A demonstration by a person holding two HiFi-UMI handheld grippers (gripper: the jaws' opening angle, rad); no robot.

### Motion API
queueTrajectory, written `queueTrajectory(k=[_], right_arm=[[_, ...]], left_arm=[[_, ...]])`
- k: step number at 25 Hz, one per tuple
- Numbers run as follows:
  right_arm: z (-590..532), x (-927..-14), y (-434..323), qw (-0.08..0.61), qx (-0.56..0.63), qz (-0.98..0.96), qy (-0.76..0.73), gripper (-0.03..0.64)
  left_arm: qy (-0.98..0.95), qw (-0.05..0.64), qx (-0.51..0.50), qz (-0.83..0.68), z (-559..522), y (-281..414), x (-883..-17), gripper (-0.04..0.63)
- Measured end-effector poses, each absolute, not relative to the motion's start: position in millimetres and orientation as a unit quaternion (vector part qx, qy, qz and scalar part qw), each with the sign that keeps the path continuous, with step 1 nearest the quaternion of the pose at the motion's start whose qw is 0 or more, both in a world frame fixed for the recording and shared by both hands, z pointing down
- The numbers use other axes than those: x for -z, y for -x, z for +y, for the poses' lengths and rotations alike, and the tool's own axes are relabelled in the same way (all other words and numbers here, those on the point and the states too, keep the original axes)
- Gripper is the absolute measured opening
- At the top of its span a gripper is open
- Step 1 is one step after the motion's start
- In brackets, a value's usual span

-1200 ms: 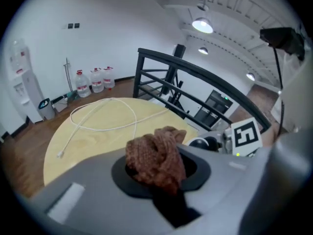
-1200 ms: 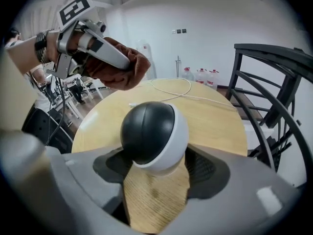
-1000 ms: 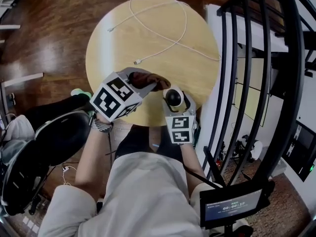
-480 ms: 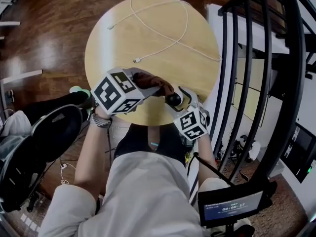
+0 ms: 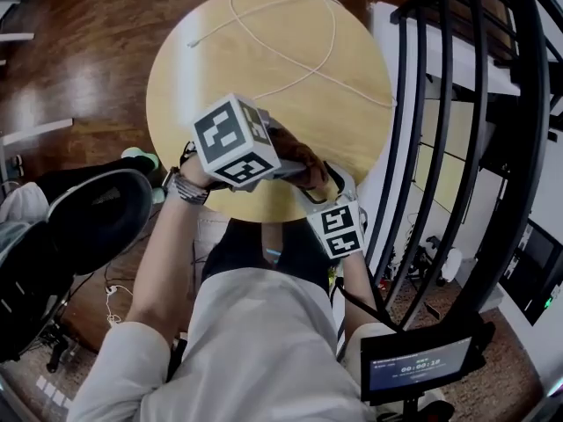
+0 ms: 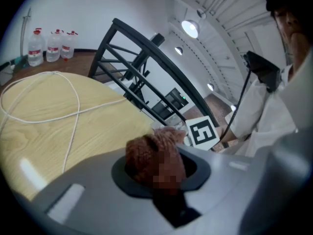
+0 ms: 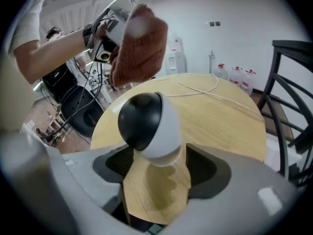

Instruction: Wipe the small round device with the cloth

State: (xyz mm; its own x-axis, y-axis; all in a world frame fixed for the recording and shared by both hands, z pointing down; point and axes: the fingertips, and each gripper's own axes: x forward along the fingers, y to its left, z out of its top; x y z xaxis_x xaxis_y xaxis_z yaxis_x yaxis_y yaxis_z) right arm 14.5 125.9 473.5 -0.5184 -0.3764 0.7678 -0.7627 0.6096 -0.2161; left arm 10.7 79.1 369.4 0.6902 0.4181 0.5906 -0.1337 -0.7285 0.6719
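My right gripper (image 7: 154,166) is shut on the small round device (image 7: 149,126), a white ball with a black face, and holds it by its lower part above the near edge of the round wooden table (image 5: 211,60). My left gripper (image 6: 156,168) is shut on a bunched brown cloth (image 6: 152,153). In the right gripper view the cloth (image 7: 139,45) hangs just above and behind the device; whether they touch I cannot tell. In the head view the cloth (image 5: 301,158) and the left gripper (image 5: 286,161) cover the device, with the right gripper (image 5: 321,185) just below them.
A white cable (image 5: 290,55) loops across the far half of the table. A black metal railing (image 5: 440,121) runs along the right side. A black chair (image 5: 97,227) stands at the left. Water bottles (image 6: 51,45) stand on the floor by the far wall.
My left gripper has swung to the right and turned, carrying the cloth from beside the device to over it. The right gripper has tilted a little but stayed in place with the device.
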Motion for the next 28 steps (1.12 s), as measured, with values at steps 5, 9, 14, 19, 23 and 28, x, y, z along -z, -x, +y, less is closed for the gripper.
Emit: queueTrajectory(k=[5, 9, 14, 19, 23, 28], right_arm=[[132.5, -465.7, -8.6, 0.331, -0.314, -0.802, -0.386, 0.333], [125.4, -462.8, -4.2, 0.325, -0.325, -0.788, -0.41, 0.333], [124.9, -461.4, -1.9, 0.335, -0.317, -0.791, -0.402, 0.331], [123.7, -459.4, 0.3, 0.335, -0.316, -0.789, -0.406, 0.329], [125.0, -459.2, 1.4, 0.343, -0.311, -0.79, -0.401, 0.324], [128.6, -458.3, 2.6, 0.347, -0.307, -0.791, -0.4, 0.324]], left_arm=[[-0.833, 0.375, -0.394, 0.102, 87.7, -12.1, -383.4, 0.084], [-0.832, 0.366, -0.408, 0.087, 82.8, -12.6, -392.2, 0.086], [-0.832, 0.351, -0.42, 0.089, 80.5, -12.0, -393.7, 0.086], [-0.832, 0.35, -0.422, 0.087, 75.3, -9.7, -393.4, 0.086], [-0.831, 0.351, -0.426, 0.068, 69.6, -4.7, -398.8, 0.086], [-0.823, 0.354, -0.44, 0.059, 69.6, -1.3, -411.2, 0.084]])
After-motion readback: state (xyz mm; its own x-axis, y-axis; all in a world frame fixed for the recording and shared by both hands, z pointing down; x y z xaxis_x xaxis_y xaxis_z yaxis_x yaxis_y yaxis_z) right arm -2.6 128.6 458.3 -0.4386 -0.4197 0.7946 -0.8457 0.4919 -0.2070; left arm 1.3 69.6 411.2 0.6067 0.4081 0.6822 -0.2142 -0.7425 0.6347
